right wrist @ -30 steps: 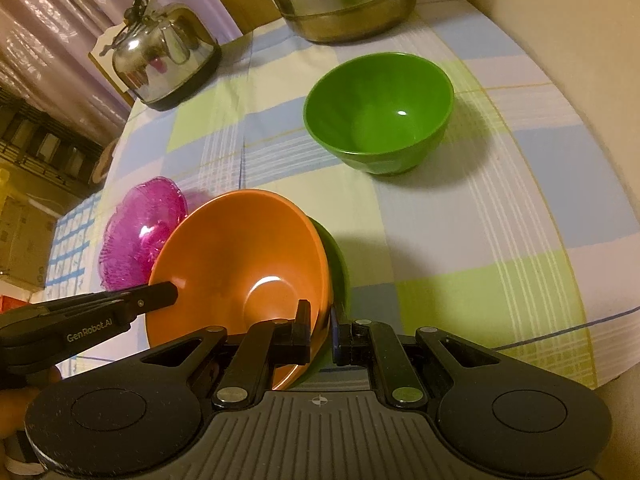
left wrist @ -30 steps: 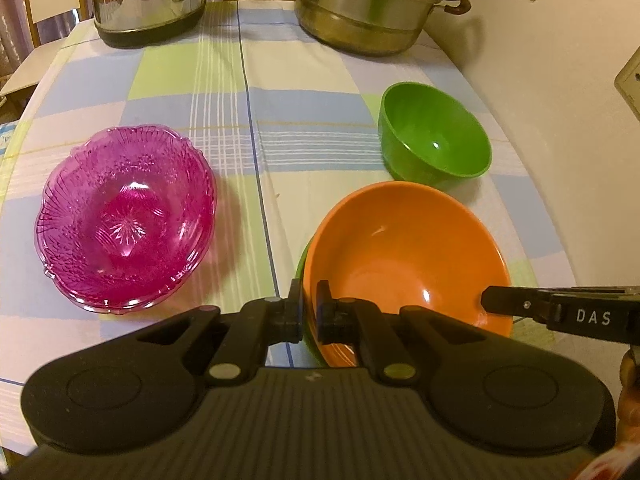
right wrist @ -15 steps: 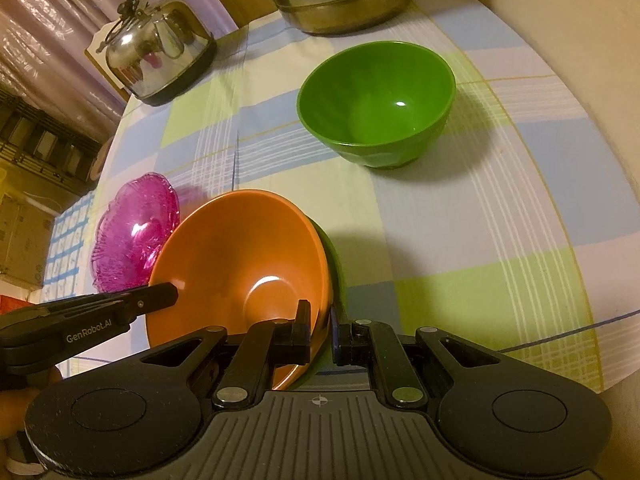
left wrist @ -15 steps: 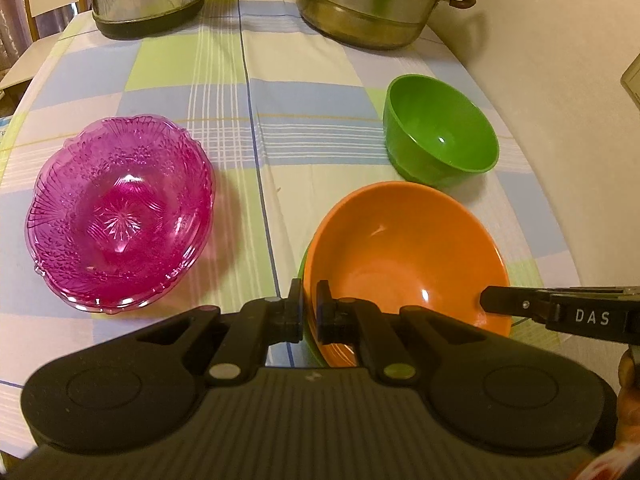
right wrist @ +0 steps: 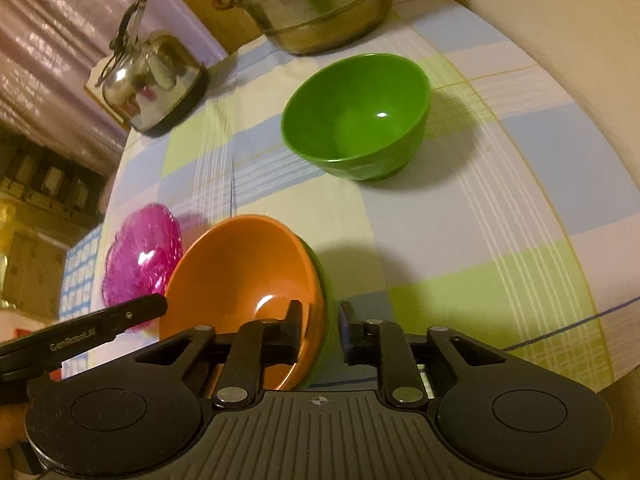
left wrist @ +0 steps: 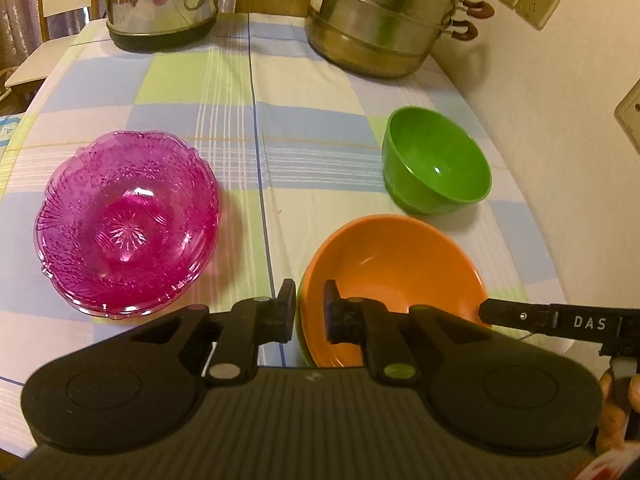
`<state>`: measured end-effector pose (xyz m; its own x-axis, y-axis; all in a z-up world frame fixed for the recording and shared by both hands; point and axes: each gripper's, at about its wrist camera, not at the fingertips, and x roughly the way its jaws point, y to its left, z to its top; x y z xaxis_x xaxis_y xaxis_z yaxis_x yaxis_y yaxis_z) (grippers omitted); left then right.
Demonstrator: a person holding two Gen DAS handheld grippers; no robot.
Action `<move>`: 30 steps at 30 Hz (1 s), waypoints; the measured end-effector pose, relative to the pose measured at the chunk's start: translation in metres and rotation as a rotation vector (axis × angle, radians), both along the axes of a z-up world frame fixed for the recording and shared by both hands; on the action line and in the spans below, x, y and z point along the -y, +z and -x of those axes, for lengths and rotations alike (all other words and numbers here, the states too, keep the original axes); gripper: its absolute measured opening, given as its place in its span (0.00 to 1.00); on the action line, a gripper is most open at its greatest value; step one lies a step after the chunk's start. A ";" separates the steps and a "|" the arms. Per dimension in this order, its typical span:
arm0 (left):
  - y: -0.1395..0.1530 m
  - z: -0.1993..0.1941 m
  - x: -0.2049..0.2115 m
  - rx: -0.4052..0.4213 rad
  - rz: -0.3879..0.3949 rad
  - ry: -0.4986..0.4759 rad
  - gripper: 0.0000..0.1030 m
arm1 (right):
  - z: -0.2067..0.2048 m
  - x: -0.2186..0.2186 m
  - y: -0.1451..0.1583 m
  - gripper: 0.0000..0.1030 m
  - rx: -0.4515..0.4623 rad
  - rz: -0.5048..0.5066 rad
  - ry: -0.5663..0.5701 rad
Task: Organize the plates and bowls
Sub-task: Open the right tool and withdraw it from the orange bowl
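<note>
Checked tablecloth (left wrist: 312, 92) beside cream wall (left wrist: 560, 128)

An orange bowl (left wrist: 394, 276) nests upright in a green one beside a deeper green bowl (left wrist: 436, 170) and stacked pink glass dishes (left wrist: 128, 220).

Kettle (left wrist: 160, 0) and steamer pot (left wrist: 384, 12) cut off at the top edge. Green dish (right wrist: 320, 280) under the orange bowl (left wrist: 392, 280) mostly hidden.
</note>
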<state>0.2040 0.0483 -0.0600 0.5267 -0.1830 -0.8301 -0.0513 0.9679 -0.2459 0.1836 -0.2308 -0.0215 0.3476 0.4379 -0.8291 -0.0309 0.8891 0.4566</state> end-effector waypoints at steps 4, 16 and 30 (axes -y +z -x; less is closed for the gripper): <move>0.004 0.004 -0.003 0.008 0.009 0.012 0.18 | 0.005 0.012 0.003 0.38 0.005 -0.024 -0.038; 0.013 0.011 0.009 0.016 0.012 -0.010 0.33 | 0.018 0.021 0.013 0.49 0.035 -0.001 -0.082; 0.029 0.014 0.034 0.054 0.009 -0.088 0.70 | 0.027 0.027 0.031 0.60 0.088 0.091 -0.092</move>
